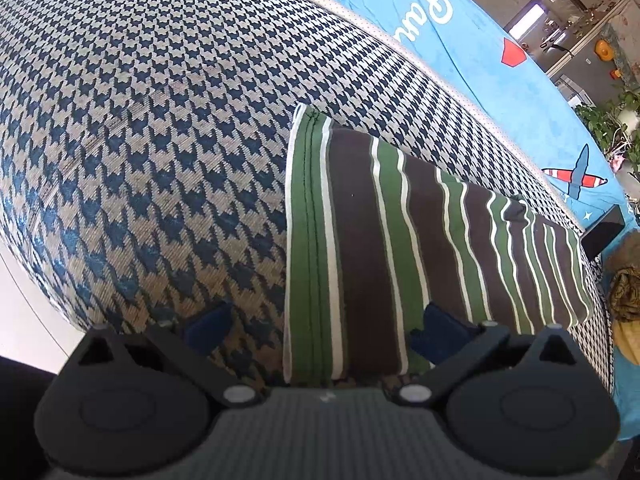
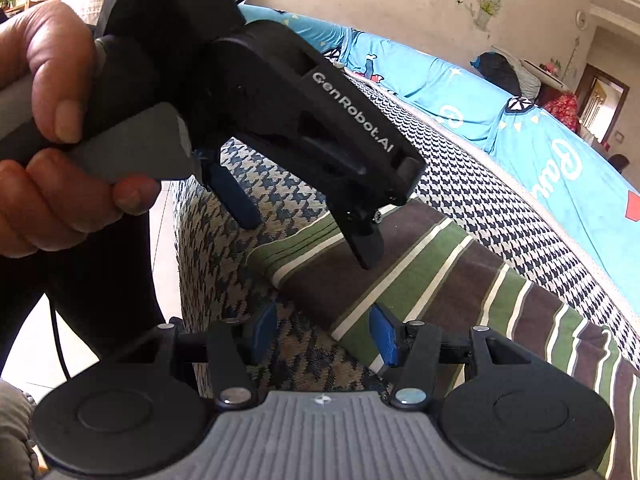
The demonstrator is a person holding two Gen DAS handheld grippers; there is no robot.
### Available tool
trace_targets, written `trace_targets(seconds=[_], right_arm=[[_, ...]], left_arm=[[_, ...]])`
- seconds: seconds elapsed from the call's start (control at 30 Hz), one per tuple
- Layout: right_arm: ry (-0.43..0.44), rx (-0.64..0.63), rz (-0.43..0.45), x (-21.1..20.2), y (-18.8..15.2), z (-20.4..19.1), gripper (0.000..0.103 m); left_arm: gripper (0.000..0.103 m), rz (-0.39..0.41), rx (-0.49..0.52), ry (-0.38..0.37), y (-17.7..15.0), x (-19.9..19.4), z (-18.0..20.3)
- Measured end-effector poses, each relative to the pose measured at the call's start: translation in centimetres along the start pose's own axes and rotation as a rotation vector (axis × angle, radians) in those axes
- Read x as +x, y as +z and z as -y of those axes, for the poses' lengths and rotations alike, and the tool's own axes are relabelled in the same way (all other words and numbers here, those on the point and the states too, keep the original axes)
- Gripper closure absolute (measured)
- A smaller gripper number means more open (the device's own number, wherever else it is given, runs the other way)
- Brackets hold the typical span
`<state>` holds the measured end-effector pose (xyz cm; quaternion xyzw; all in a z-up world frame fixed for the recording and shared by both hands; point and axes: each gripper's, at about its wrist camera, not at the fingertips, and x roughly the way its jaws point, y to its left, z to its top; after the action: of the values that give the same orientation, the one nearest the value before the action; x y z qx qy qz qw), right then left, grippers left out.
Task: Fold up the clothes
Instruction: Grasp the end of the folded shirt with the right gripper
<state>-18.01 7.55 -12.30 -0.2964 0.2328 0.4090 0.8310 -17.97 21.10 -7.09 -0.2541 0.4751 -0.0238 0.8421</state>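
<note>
The left gripper [image 1: 326,326] is seen with its jaws spread wide, nothing clamped; one blue pad [image 1: 208,326] hangs over the checked cushion [image 1: 140,140], the other over the striped garment [image 1: 400,240], approx. at its near end. Contact between that pad and the cloth cannot be judged from the left wrist view.

In the right wrist view the right gripper [image 2: 322,338] is held about half open, with nothing between its blue pads [image 2: 384,340]; it is poised over the garment's near corner and the cushion edge. Just ahead, the left gripper is seen from the side, held by a hand [image 2: 52,128], fingers parted above the garment's green hem.

The garment, w/ green, brown and white stripes, lies folded flat on the cushion. A blue printed sheet [image 1: 460,40] is spread beyond the cushion.
</note>
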Motion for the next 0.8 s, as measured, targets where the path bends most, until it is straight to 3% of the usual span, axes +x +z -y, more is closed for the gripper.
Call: trace_targets(seconds=[0.4, 0.5, 0.53, 0.63, 0.8], right_arm=[[-0.07, -0.087, 0.048, 1.8, 0.4, -1.9, 0.055], [-0.082, -0.063, 0.062, 1.8, 0.6, -1.8, 0.076], [-0.088, -0.054, 0.062, 1.8, 0.7, -1.7, 0.089], [-0.078, 0.033, 0.068, 1.6, 0.9, -0.4, 0.095], [0.028, 0.306, 0.114, 0.2, 1.0, 3.1, 0.096]], left_arm=[[0.0, -0.072, -0.105, -0.056, 6.1, 1.4, -4.1], [0.0, -0.092, -0.146, -0.077, 7.6, 1.9, -5.0], [0.0, -0.099, -0.155, -0.089, 8.0, 2.2, -5.3], [0.0, -0.124, -0.18, -0.145, 9.4, 3.3, -5.9], [0.0, -0.159, -0.182, -0.218, 11.4, 4.9, -5.1]])
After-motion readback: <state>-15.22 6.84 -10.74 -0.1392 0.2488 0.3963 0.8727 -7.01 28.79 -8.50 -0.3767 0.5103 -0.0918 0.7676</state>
